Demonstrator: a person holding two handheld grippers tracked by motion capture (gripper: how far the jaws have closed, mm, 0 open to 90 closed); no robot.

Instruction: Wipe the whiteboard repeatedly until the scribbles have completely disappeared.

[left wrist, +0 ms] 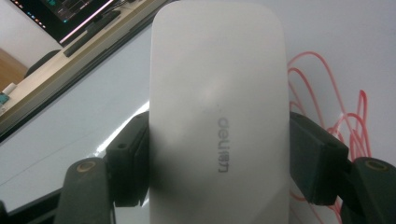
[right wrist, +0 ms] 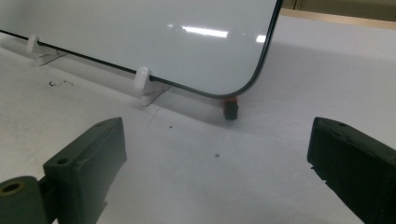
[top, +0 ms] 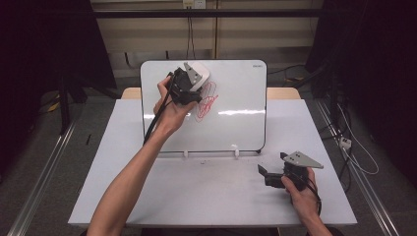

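White desk [top: 196, 196] fills the foreground, with dark curtains and cables beyond it. Nearest, at the desk's right front, the right gripper [top: 268, 175] rests low on the surface, its fingers [right wrist: 88, 158] spread wide with nothing between them, aimed toward the lower corner of the whiteboard [top: 236, 93]. A small black and red piece [right wrist: 230, 108] lies under that corner. Farther back, the whiteboard stands tilted on white clips. Against its face, the left gripper [top: 194, 81] pinches a white eraser [left wrist: 219, 116] by its two long sides. The eraser's long axis runs straight out along the fingers [left wrist: 317, 158], pointing up the board, beside red scribbles [top: 207, 101].
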